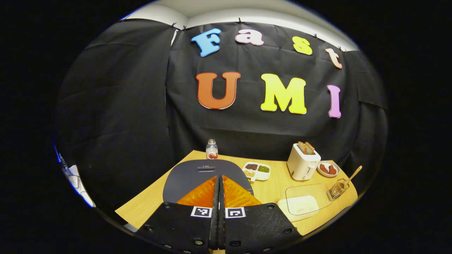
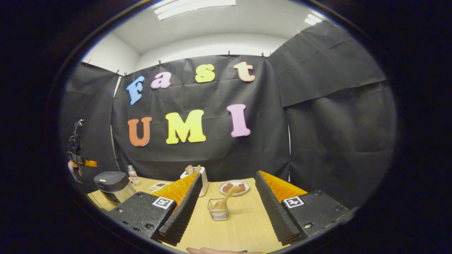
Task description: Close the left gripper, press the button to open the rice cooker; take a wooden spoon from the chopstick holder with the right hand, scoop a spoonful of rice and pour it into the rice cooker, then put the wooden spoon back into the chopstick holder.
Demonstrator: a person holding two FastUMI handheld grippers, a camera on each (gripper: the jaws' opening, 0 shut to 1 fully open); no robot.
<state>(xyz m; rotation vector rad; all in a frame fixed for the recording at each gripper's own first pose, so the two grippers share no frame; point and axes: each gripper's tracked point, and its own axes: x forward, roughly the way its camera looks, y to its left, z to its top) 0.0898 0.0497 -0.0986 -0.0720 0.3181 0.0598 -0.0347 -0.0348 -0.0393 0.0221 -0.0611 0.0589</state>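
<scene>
Rice cooker [image 1: 206, 174]: we see it lid down, at the surface's left end, right in front of the left gripper [image 1: 218, 181]; in the right gripper view it sits far left [image 2: 113, 186].
Left gripper: jaws pressed together, no gap, held just above the cooker lid; can't tell if touching.
Wooden spoon [image 2: 226, 198]: standing tilted in the chopstick holder [image 2: 218, 210], handle leaning right.
Right gripper [image 2: 226, 197]: jaws spread wide, holder w/ spoon framed between them but farther off, apart.
Rice tray [image 1: 307, 204]: clear container w/ white rice, just left of the holder in the left gripper view.
Toaster [image 1: 303, 160]: behind the tray, bread slices in the slots.
Small plate [image 2: 234, 187]: red-brown food pieces, beside the toaster.
Divided dish [image 1: 256, 170]: grains/beans, right of the cooker.
Bottle [image 1: 211, 149]: upright at the back edge.
Surface [image 2: 243, 218]: light wood.
</scene>
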